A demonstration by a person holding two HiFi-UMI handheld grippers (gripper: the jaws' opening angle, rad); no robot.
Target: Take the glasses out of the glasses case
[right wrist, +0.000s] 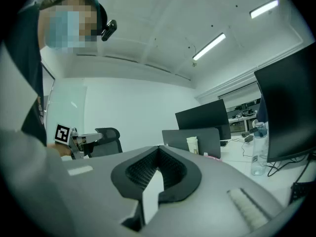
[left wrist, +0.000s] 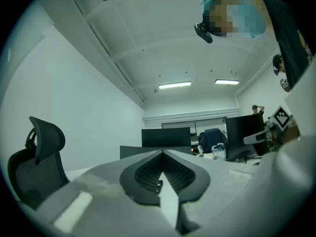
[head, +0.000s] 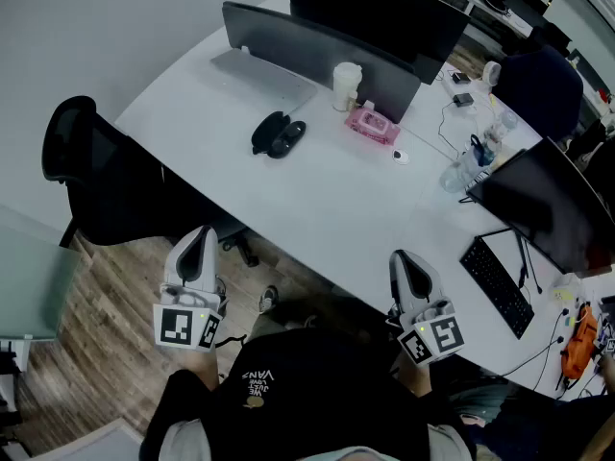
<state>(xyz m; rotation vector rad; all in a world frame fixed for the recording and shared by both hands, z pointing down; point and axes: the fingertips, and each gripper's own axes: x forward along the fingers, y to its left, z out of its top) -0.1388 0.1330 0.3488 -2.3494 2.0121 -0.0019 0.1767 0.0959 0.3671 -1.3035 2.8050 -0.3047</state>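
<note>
The dark glasses case (head: 277,134) lies on the white surface (head: 317,205), in front of the grey divider (head: 298,48) on the person's side, near the divider's middle. From the head view I cannot tell whether its lid is up, and no glasses can be made out apart from it.

A pale cup (head: 347,85) stands touching the front of the divider, to the right of the case. A pink pack (head: 372,124) lies just beside the cup, a little further out from the divider. A black monitor (head: 384,8) rises behind the divider.

Both grippers are well apart from the divider, held past the near edge of the surface, over the wooden floor (head: 106,325). The left gripper (head: 199,240) has its jaws pressed together with nothing between them; its own view shows the ribbed pads (left wrist: 148,174) meeting at the tip. The right gripper (head: 404,262) is closed the same way, pads (right wrist: 143,171) together and empty. Neither touches the case. A black chair (head: 91,166) stands off the divider's left end, beside the surface.
</note>
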